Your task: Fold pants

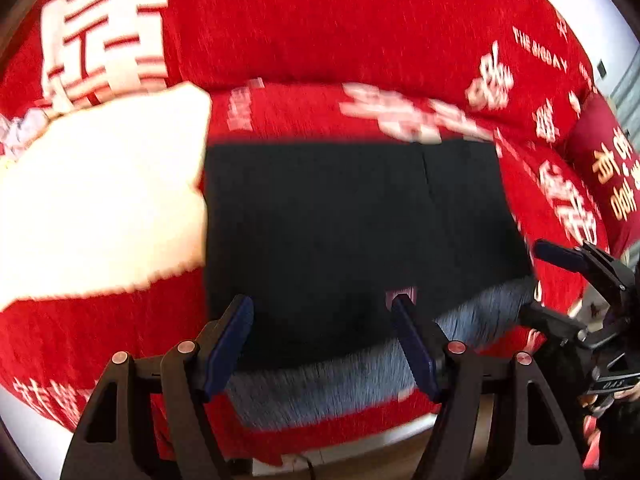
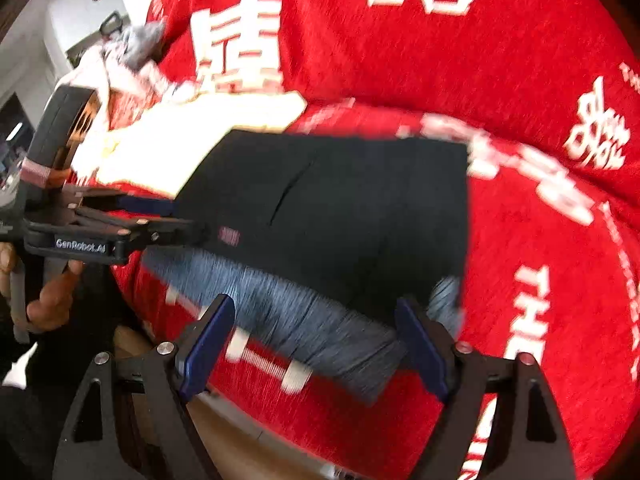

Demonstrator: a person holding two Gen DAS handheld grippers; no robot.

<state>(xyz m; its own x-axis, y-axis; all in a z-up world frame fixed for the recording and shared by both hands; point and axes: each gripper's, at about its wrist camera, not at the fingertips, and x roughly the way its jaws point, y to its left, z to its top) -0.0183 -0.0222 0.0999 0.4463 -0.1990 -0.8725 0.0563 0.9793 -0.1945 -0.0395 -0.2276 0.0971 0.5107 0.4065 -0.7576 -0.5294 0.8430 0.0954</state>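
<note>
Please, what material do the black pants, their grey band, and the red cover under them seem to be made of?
Black pants: probably a smooth, matte woven cloth; no sheen, and blur hides the weave.
Grey band: looks like ribbed knit, likely an elastic waistband; fine parallel lines run across it.
Red cover: seemingly a soft, slightly fuzzy textile with white characters, perhaps chenille; its surface looks streaky and matte.

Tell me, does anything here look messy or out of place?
Nothing much. The black pants lie folded flat and square on the red cover, grey waistband nearest, beside a cream cloth. Both grippers are open.
</note>
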